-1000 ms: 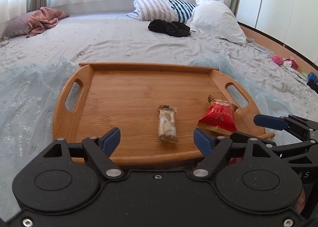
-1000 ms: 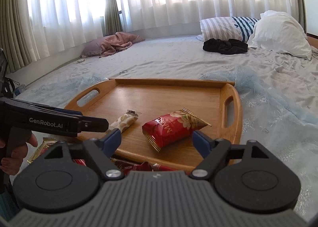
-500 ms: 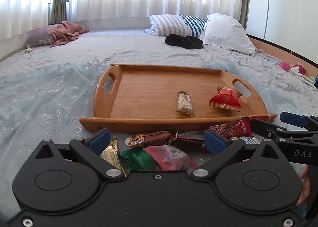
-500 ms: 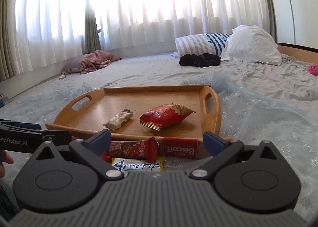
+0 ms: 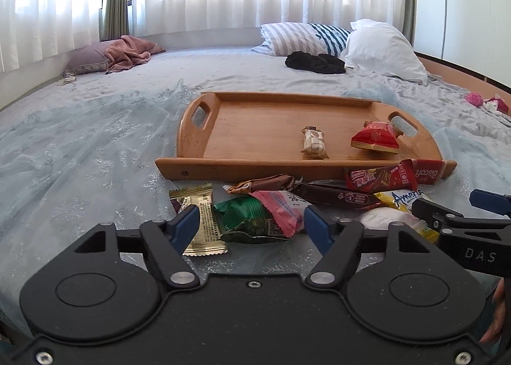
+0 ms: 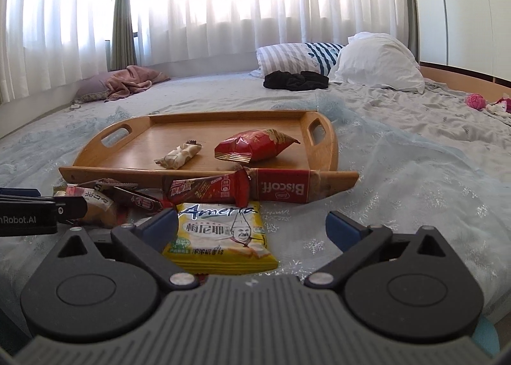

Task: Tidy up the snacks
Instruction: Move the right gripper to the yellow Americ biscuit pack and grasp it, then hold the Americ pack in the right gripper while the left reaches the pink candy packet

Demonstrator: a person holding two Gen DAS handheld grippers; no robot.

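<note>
On the bed, just before the near rim of the wooden tray (image 5: 204, 170), a loose heap of wrapped snacks waits to be sorted; two are already on the tray, a pale wrapped bar (image 5: 314, 144) and a red puffed packet (image 5: 375, 138). The left tool (image 5: 250, 227) hangs low over the heap with its jaws closing, the green packet (image 5: 246, 219) and the pink packet (image 5: 282, 210) lying between them, though the pads do not appear to press on either yet; a gold sachet (image 5: 201, 215) sits by its left finger. The right tool (image 6: 252, 226) is spread wide over the yellow packet (image 6: 220, 234), gripping nothing. Beyond it a long red bar (image 6: 207, 187) and a Biscoff pack (image 6: 282, 189) lean against the tray's edge. These wrappers are likely light, crinkly and slick, the puffed ones soft with air, the biscuits inside probably brittle. A gentle pinch across the narrow middle of a packet, or on a flat crimped end seam, should hold best; squeezing hard risks crushing the contents or letting the film slip out.
</note>
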